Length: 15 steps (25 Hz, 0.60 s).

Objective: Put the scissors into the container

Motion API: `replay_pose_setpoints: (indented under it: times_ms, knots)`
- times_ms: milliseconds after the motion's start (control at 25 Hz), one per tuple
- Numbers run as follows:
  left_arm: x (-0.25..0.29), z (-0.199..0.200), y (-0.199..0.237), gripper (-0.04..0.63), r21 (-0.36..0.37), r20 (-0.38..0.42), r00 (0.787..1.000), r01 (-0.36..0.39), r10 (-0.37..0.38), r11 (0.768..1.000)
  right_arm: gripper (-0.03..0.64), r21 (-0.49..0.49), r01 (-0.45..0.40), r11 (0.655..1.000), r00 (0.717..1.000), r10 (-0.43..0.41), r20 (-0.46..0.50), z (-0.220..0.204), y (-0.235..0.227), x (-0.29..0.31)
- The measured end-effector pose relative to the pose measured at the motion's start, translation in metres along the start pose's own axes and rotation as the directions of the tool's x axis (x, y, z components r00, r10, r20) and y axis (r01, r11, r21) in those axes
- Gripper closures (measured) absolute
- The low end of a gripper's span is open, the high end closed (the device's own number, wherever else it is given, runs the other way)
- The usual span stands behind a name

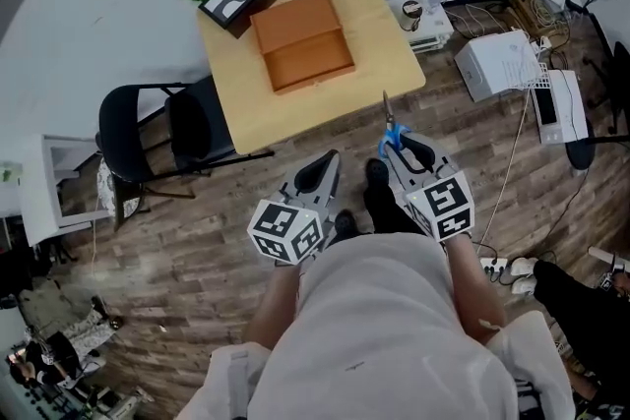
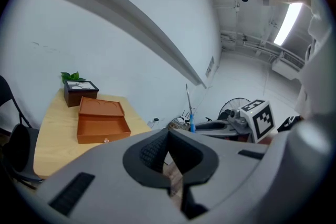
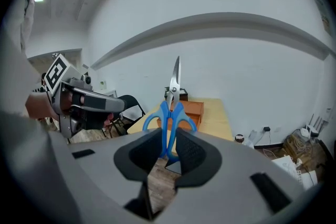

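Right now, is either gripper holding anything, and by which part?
The right gripper holds the scissors by their blue handles, pinched between its fingers, blades pointing away. The left gripper holds nothing.

We saw bright, even indoor light in all three views, with soft shadows. A ceiling strip light glared at the upper right of the left gripper view. Fisheye bending curved the walls, the corners of both gripper views went black, and the nearest surfaces looked slightly soft.

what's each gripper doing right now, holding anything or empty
left gripper: closed, nothing between its jaws.
right gripper: closed on the scissors, gripping the blue handles.
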State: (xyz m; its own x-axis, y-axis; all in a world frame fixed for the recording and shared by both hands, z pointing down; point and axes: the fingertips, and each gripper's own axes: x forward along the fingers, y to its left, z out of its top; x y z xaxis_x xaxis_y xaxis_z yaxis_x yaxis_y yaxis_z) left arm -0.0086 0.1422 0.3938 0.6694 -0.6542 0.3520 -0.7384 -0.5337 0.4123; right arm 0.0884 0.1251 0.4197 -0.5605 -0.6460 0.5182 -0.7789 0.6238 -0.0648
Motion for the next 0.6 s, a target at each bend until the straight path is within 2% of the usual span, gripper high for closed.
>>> replay_pose_setpoints:
  times_ms: [400,600]
  knots:
    - [0.050,0.027,0.018,0.591,-0.053,0.019,0.994,-0.110,0.112,0.992,0.538,-0.035,-0.143,0.989,0.989,0.142,-0.034,0.013,-0.049,0.043]
    - [0.073,0.029,0.028,0.590,-0.073,0.018,0.990,-0.141,0.142,0.987,0.538,-0.056,-0.212,0.976,0.976,0.209,-0.063,0.011,-0.065,0.066]
